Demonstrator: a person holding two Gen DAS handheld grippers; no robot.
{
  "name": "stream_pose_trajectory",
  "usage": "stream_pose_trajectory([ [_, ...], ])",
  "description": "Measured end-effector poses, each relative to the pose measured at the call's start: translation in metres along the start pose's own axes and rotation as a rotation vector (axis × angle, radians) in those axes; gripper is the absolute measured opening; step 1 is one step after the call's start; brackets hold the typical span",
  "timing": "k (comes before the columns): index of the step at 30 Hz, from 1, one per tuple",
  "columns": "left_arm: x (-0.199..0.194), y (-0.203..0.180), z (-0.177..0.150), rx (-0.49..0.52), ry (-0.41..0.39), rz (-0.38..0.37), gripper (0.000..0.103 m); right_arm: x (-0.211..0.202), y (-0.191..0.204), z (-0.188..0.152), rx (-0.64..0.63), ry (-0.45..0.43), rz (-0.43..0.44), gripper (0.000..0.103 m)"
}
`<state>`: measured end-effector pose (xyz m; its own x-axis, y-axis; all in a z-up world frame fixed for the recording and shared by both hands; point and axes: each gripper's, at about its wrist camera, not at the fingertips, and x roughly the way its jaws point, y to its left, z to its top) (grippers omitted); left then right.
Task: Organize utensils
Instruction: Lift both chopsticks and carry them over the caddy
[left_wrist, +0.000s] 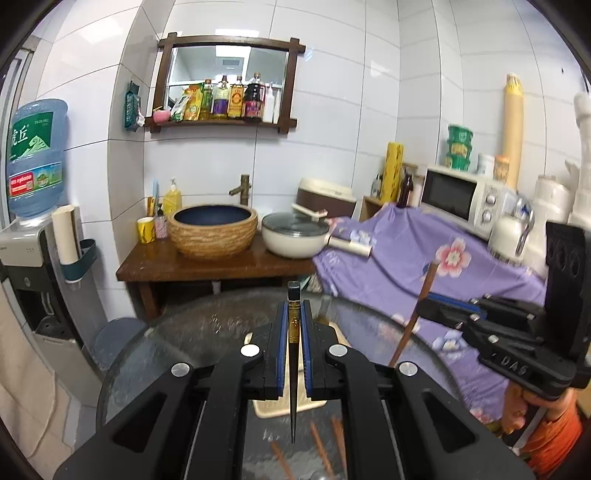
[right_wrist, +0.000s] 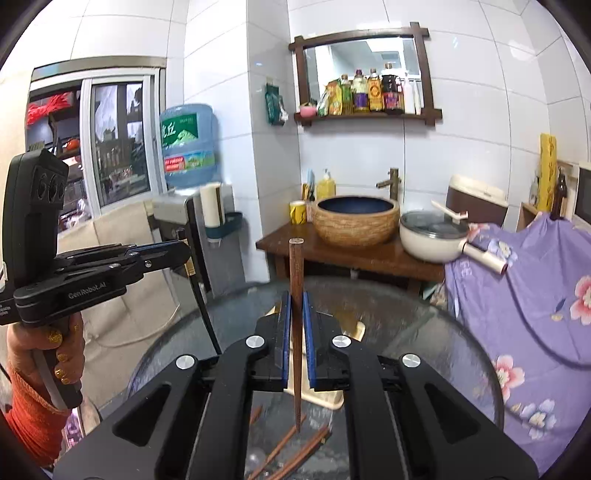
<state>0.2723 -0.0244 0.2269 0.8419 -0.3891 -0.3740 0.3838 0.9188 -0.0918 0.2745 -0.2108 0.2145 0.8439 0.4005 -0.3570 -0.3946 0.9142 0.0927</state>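
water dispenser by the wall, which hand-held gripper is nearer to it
Left. The left hand-held gripper, shut on a black chopstick, is on the water dispenser's side; the right hand-held gripper, holding a brown chopstick, is toward the purple floral cloth.

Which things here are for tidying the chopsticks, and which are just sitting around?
For the job:
- black chopstick in the left gripper
- brown chopstick in the right gripper
- loose chopsticks on the glass table
- pale tray

Just sitting around:
- basin
- pot
- microwave
- water bottle
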Motion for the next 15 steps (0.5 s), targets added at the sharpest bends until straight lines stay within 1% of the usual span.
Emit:
stream_pose_trajectory([
  [2, 0.001, 0.002, 0.021, -0.017, -0.008, -0.034, 0.007, 0.002, -0.003, 0.016, 0.022, -0.008, 0.016, 0.007],
  [4, 0.005, 0.005, 0.04, -0.033, -0.014, -0.047, 0.007, 0.003, -0.007, 0.034, 0.041, -0.03, 0.018, 0.007],
  [8, 0.017, 0.002, 0.07, -0.027, -0.043, -0.012, 0.007, 0.006, -0.009, 0.068, 0.043, -0.087, -0.025, 0.007],
  [11, 0.029, 0.002, 0.083, -0.042, -0.052, -0.024, 0.007, 0.014, -0.01, 0.082, 0.045, -0.111, -0.057, 0.007],
  [15, 0.048, -0.001, 0.084, -0.021, -0.048, 0.01, 0.007, 0.034, -0.012, 0.083, 0.039, -0.116, -0.099, 0.007],
])
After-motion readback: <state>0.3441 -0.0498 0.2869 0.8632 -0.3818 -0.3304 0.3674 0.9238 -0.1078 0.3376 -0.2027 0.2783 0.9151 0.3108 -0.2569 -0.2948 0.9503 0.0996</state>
